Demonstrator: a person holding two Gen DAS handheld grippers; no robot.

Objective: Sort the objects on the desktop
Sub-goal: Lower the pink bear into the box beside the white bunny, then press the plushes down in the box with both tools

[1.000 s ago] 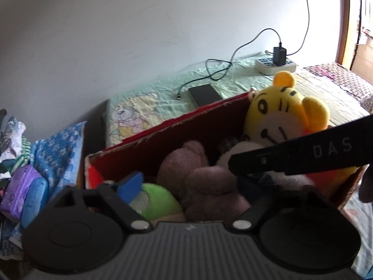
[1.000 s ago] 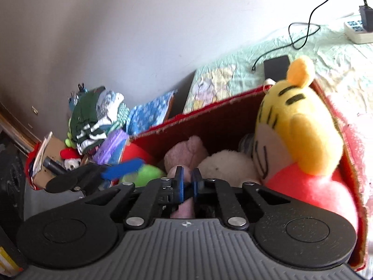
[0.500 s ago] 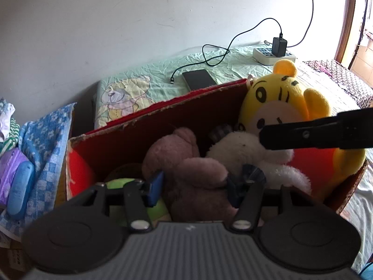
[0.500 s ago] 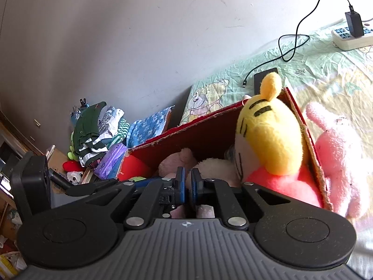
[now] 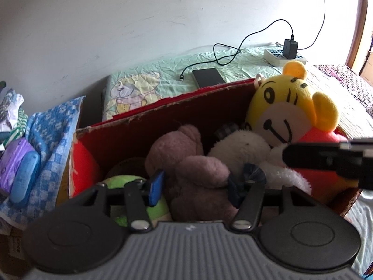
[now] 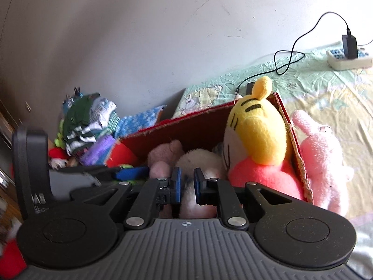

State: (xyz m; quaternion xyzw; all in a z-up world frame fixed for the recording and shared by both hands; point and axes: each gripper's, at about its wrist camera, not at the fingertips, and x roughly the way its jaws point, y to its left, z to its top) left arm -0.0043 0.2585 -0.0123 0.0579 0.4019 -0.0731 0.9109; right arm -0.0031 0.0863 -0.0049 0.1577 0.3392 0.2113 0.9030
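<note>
- On the black body of the left gripper (image 6: 35,175), which I see left of my right tongs, pale letters show; they look mirrored, roughly "DAS".
- I can read nothing else.

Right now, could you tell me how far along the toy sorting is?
Several soft toys already sit in the red box, including the yellow tiger. Neither the left gripper nor the right gripper holds anything. The pink rabbit lies outside the box.

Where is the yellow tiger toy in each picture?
Left wrist view: yellow tiger toy sits at the right end of the red box.
Right wrist view: yellow tiger toy is right of centre, seen from behind.
Shared landmark: the white power strip.
</note>
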